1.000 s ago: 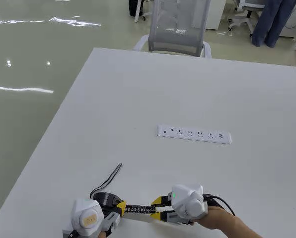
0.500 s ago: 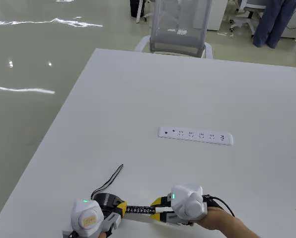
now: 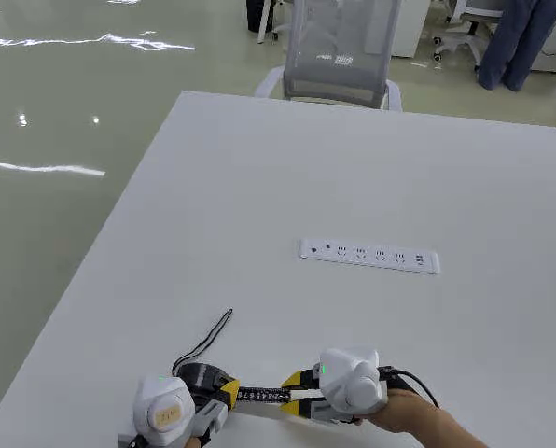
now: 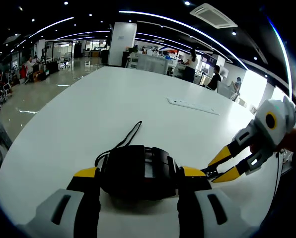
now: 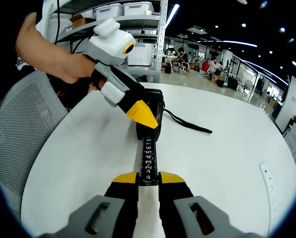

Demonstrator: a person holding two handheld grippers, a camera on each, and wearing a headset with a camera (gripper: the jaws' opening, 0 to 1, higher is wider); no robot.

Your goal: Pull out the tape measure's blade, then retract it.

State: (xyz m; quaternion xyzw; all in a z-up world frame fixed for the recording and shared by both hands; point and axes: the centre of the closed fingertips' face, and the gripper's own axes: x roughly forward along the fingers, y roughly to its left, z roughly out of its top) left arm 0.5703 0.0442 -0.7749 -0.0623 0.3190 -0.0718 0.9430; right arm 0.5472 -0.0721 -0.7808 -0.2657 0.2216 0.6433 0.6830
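On the white table (image 3: pixel 353 168), left hand-held gripper (image 4: pixel 139 172) clamps tape measure (image 3: pixel 201 376) while right hand-held gripper (image 5: pixel 148 177) pinches blade (image 5: pixel 148 154) numbered 3–8.

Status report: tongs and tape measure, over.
Left tongs shut on tape measure case. Right tongs shut on blade, short length out. Power strip well clear.

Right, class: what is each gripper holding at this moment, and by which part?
The left gripper clamps the tape measure by the sides of its black case. The right gripper pinches the blade near its pulled-out end.
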